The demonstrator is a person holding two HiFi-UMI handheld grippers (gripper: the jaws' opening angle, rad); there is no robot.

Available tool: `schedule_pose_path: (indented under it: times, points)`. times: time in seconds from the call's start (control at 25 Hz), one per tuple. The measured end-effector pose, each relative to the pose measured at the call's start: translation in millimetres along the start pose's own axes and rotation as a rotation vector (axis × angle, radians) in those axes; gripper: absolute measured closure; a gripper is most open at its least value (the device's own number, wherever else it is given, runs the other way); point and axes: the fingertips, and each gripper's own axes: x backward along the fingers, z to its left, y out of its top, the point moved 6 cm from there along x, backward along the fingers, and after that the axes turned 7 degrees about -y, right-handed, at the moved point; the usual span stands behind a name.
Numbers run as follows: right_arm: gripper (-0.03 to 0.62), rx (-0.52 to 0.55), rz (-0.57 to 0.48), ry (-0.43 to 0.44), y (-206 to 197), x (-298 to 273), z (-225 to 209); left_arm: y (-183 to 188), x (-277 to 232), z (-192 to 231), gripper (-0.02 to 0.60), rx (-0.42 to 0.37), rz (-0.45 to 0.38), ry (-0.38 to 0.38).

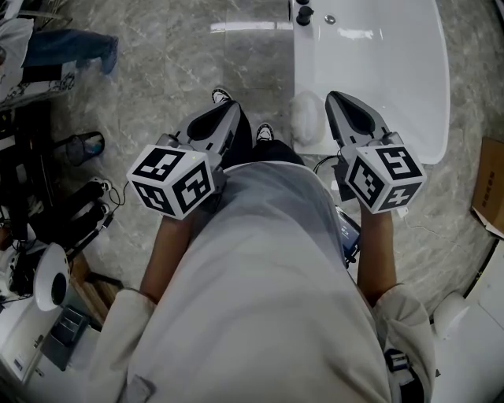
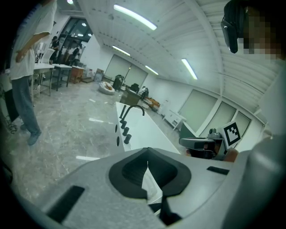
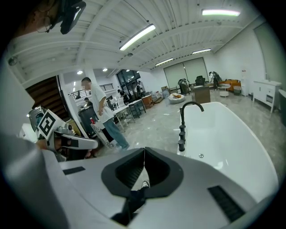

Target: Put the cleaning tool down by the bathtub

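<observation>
The white bathtub fills the top right of the head view, with a black faucet at its far end. A white fluffy cleaning tool lies on the marble floor against the tub's near side, between my two grippers and apart from both. My left gripper is held at waist height, its jaws shut on nothing. My right gripper hangs over the tub's edge, also shut and empty. The left gripper view shows its jaws closed, with the tub beyond. The right gripper view shows closed jaws beside the tub.
A dark rack with gear and a blue mesh bin stand at the left. A cardboard box sits at the right edge. My shoes rest near the tub. A person stands by tables farther off.
</observation>
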Motion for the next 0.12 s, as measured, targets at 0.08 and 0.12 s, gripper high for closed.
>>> schedule_pose_path:
  times: [0.08,0.12]
  points:
    - [0.582,-0.002,0.003,-0.001,0.2,0.1,1.4,-0.1,0.7,-0.3,0.577,0.0,0.004,0.0]
    - [0.582,-0.004,0.005,0.0,0.4,0.2,2.0,-0.1,1.0,-0.4,0.577,-0.001,0.006,0.0]
